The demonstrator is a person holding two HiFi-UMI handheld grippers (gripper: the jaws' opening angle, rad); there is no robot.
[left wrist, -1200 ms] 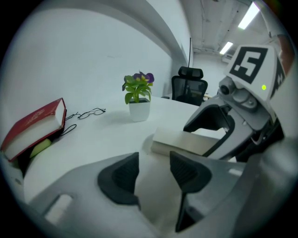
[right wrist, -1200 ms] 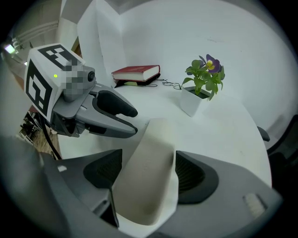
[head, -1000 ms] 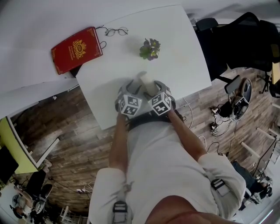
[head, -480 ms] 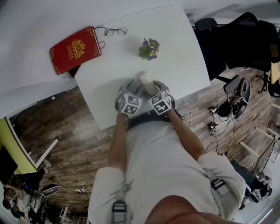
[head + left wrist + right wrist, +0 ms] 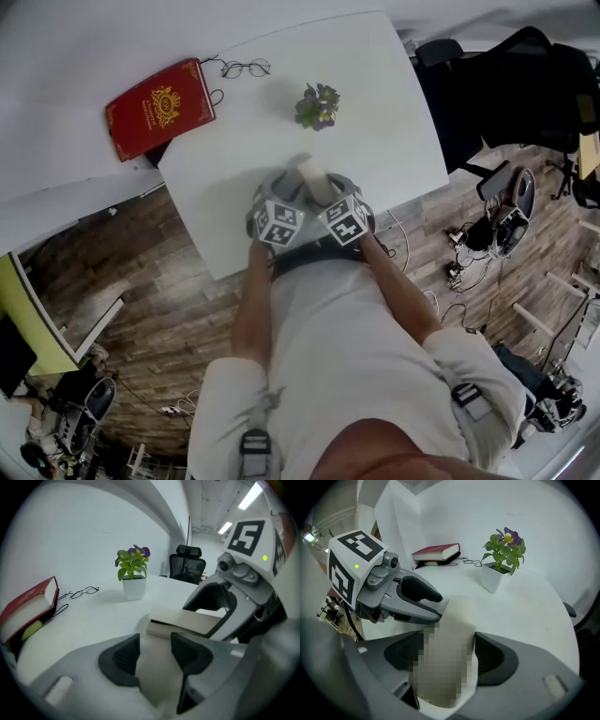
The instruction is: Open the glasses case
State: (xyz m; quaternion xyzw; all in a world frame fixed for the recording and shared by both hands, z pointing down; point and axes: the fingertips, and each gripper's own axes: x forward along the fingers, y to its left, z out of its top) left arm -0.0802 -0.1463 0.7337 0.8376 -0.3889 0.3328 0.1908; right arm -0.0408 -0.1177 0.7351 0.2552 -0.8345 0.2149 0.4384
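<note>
A white table (image 5: 394,141) is seen from above, with a person standing at its near edge. At the far left corner lies a red book (image 5: 159,108). A pair of glasses (image 5: 246,67) rests just right of the book, and a small potted plant (image 5: 319,105) stands further right, all well apart from the work. At the near edge, in the middle, a cream glasses case (image 5: 312,176) sits between two grippers. Its long axis runs near to far, with the far end leaning slightly left. The left gripper (image 5: 154,656) comes in from the left and is clamped on a cream part of the case, a pad pressing each side. The right gripper (image 5: 443,656) is clenched along the case's length, its pads on the two long sides. A thin dark gap between an upper and a lower layer looks like the lid seam. Both grippers are equally near, so opening likely means pulling these layers apart. There is open room above and on the bare table beyond, while the table edge lies close behind.
</note>
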